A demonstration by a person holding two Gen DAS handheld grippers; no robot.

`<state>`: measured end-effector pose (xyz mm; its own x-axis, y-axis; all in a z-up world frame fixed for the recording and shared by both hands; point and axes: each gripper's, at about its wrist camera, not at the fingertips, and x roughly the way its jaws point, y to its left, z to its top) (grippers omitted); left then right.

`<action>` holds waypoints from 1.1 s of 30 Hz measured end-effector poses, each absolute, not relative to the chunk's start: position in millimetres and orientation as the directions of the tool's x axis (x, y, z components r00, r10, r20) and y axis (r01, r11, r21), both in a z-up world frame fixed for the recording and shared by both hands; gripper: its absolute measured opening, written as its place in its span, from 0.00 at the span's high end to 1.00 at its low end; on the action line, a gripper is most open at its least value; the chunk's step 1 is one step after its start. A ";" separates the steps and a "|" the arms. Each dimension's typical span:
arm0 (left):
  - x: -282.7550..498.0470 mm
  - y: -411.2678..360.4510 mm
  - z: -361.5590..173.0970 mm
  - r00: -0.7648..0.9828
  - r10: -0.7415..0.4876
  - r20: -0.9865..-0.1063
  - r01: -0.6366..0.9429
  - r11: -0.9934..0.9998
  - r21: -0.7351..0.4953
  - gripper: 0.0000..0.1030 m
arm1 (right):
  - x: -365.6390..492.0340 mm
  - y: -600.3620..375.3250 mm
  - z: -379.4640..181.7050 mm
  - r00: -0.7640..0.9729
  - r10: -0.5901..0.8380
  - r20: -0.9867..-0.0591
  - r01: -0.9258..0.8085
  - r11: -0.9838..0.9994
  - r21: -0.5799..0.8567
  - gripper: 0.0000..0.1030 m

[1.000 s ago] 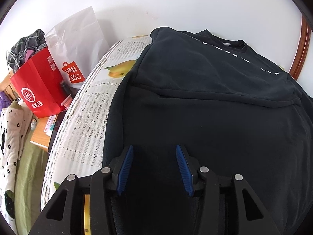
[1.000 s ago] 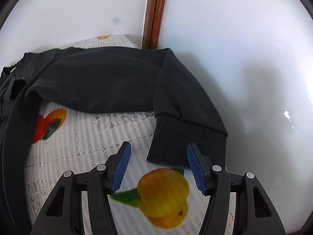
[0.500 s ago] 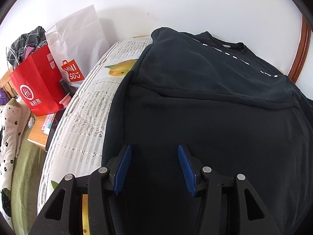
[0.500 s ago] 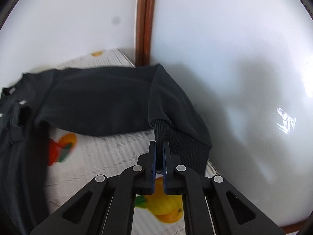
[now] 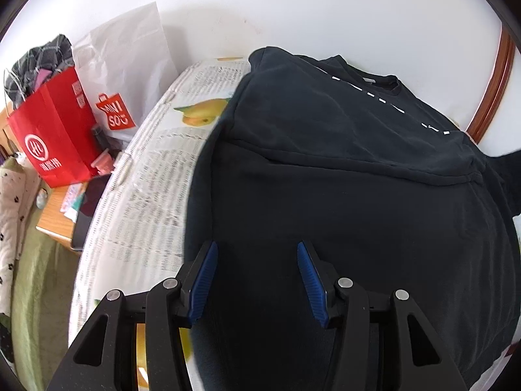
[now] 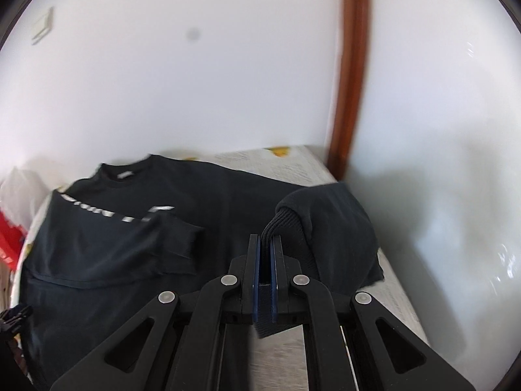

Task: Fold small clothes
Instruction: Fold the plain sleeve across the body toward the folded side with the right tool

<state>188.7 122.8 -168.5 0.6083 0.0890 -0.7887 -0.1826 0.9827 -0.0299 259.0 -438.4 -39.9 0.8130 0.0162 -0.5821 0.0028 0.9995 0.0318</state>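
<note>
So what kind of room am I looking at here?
Probably a bedroom at home: a black sweatshirt spread on a fruit-print bedcover, shopping bags on a small wooden side table.

The white lettering [image 6: 120, 213] on the black sweatshirt [image 6: 136, 247] was smeared by motion blur and partly covered by the folded sleeve [image 6: 176, 238], so it could not be read. In the right wrist view, the ribbed cuff [image 6: 283, 224] vanished between the right gripper [image 6: 265, 244] pads. The sweatshirt's hem ran out of the left wrist view at 5 o'clock. The tablecloth [image 5: 146, 195] pattern at 9 o'clock was blurred. The red bag [image 6: 9, 244] was cut off at 9 o'clock.
</note>
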 end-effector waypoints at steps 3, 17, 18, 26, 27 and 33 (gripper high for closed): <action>183.9 129.7 -163.5 0.610 0.133 -0.781 -0.184 0.983 0.024 0.53 | 272.9 -387.5 -26.4 0.811 0.104 -0.576 -0.094 0.994 0.047 0.95; 171.6 145.5 -176.5 0.609 0.086 -0.789 -0.127 0.992 0.011 0.51 | 308.5 -127.2 -25.7 0.620 0.453 -0.641 -0.499 0.858 0.125 0.95; 171.4 145.4 -175.8 0.608 0.085 -0.789 -0.123 0.992 0.011 0.51 | 311.6 -112.4 -28.4 0.600 0.471 -0.646 -0.520 0.844 0.132 0.95; 173.9 147.0 -176.4 0.596 0.079 -0.799 -0.118 0.993 0.011 0.45 | 347.7 -19.2 -65.2 0.479 0.551 -0.683 -0.616 0.766 0.185 0.95; 174.1 147.6 -176.6 0.596 0.077 -0.799 -0.118 0.993 0.008 0.45 | 351.9 -15.0 -68.9 0.475 0.553 -0.685 -0.612 0.766 0.194 0.95; 175.3 148.2 -178.1 0.600 0.075 -0.796 -0.112 0.994 0.009 0.43 | 375.6 -1.3 -104.4 0.401 0.563 -0.723 -0.582 0.766 0.274 0.85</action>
